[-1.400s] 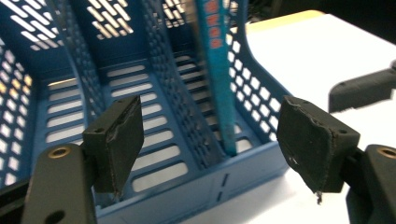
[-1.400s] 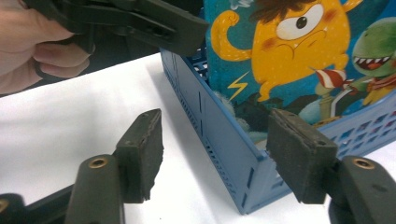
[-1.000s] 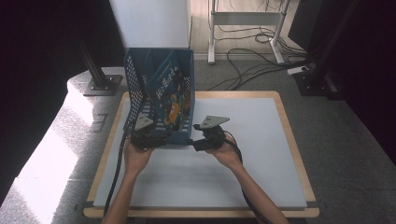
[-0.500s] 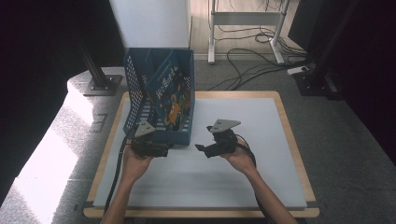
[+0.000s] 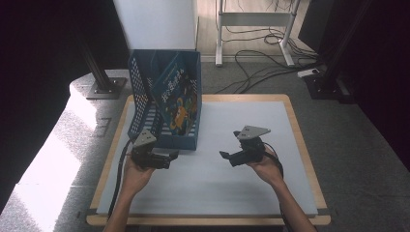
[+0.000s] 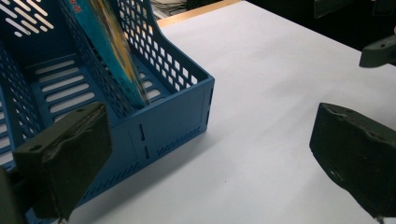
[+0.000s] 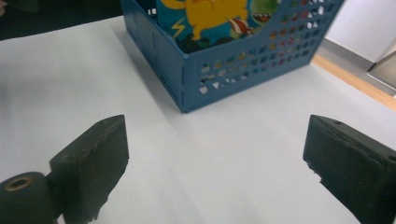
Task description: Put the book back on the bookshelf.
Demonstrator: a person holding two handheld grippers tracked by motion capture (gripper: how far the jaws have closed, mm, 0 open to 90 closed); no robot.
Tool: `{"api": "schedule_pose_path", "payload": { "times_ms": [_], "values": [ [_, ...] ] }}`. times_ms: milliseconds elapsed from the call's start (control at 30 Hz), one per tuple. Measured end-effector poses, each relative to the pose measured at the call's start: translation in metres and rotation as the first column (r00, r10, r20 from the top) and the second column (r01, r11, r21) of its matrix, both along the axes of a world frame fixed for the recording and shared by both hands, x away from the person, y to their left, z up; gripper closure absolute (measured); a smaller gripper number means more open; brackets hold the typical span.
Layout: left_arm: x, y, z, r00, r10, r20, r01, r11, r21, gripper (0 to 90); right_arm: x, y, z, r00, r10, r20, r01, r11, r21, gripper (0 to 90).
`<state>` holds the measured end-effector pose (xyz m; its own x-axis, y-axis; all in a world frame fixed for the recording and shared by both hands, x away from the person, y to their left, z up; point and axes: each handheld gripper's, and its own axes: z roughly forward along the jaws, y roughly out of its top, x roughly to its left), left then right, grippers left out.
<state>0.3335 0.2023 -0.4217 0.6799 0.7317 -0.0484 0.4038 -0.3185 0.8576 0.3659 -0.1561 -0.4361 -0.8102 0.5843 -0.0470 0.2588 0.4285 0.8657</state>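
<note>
The blue file rack (image 5: 164, 104), a picture book (image 5: 176, 96) leaning inside, stands at the table's (image 5: 290, 193) far-left corner; bare white surface spreads right and near. Your left gripper (image 5: 169, 158) sits just beside the rack's near wall, jaws wide, empty. Your right gripper (image 5: 226, 155), mid-table, points left, its empty jaws just opened wider.

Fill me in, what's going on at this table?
A person holds a gripper in each hand over a white table. A blue file rack stands at the table's back left with a picture book leaning inside it. The left gripper sits just in front of the rack, the right gripper out over bare table. Both have just been opening, with nothing between their jaws, so the book looks freshly dropped off.
</note>
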Motion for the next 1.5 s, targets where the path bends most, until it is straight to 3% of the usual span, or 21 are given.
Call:
{"api": "schedule_pose_path", "payload": {
  "times_ms": [500,767,1000,1167,1400,1500],
  "values": [
    [-0.029,0.016,-0.005,0.9998,-0.013,-0.015,0.013,0.9996,0.024,0.0,-0.018,-0.061,-0.001,0.9946,-0.103,-0.002,0.103,0.995,0.005,2.0],
    [-0.036,0.024,-0.02,0.9992,-0.01,-0.038,0.011,0.9994,0.033,0.0,-0.031,-0.095,-0.01,0.9855,-0.167,-0.027,0.168,0.986,0.009,0.0],
    [-0.036,0.024,-0.041,0.9985,-0.008,-0.053,0.01,0.9992,0.039,0.0,-0.044,-0.119,-0.028,0.9702,-0.237,-0.052,0.237,0.971,0.006,0.0],
    [-0.032,0.021,-0.062,0.9968,0.001,-0.08,0.006,0.9962,0.086,0.0,-0.049,-0.125,-0.05,0.9589,-0.275,-0.071,0.27,0.961,-0.065,0.0],
    [-0.027,0.014,-0.096,0.9884,0.003,-0.152,0.018,0.9899,0.14,0.0,-0.05,-0.131,-0.081,0.9427,-0.302,-0.143,0.291,0.952,-0.093,0.0],
    [-0.023,0.005,-0.106,0.9782,0.011,-0.207,0.036,0.9743,0.222,0.0,-0.05,-0.131,-0.095,0.9332,-0.318,-0.168,0.296,0.945,-0.142,0.0]
  ]
}}
